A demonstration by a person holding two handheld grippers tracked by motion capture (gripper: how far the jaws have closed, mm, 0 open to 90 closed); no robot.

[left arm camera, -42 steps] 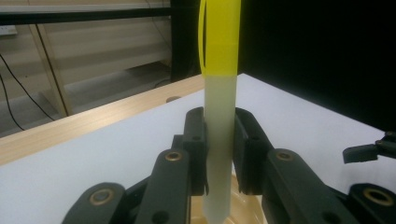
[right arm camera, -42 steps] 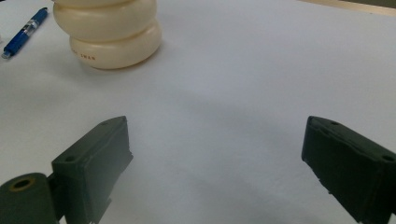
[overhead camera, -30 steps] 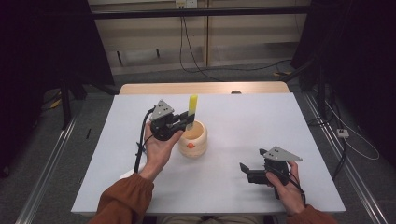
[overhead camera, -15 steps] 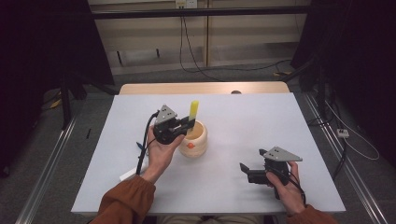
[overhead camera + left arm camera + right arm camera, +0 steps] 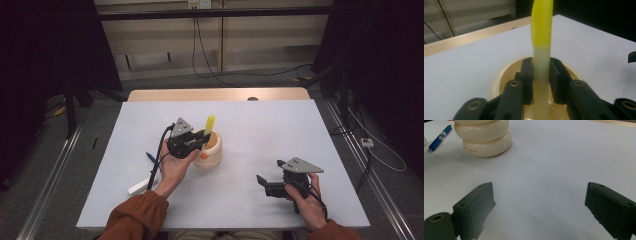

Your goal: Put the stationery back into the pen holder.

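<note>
We see the yellow-topped stick (image 5: 541,50) standing nearly upright, its long axis vertical, yellow end up and pale lower end down inside the cream holder (image 5: 212,150) near the middle of the white table (image 5: 280,130). Our left gripper (image 5: 197,142) reaches level over the holder's rim from its left. Its jaws have just been opening, with the stick between them; whether the pads press on it we cannot tell. The left hand (image 5: 175,162) grasps the gripper from below, forearm angled in from the bottom edge. Our right gripper (image 5: 267,185) rests low on the table, well apart, jaws spread wide with nothing between them. A blue pen (image 5: 439,138) lies beside the holder.
</note>
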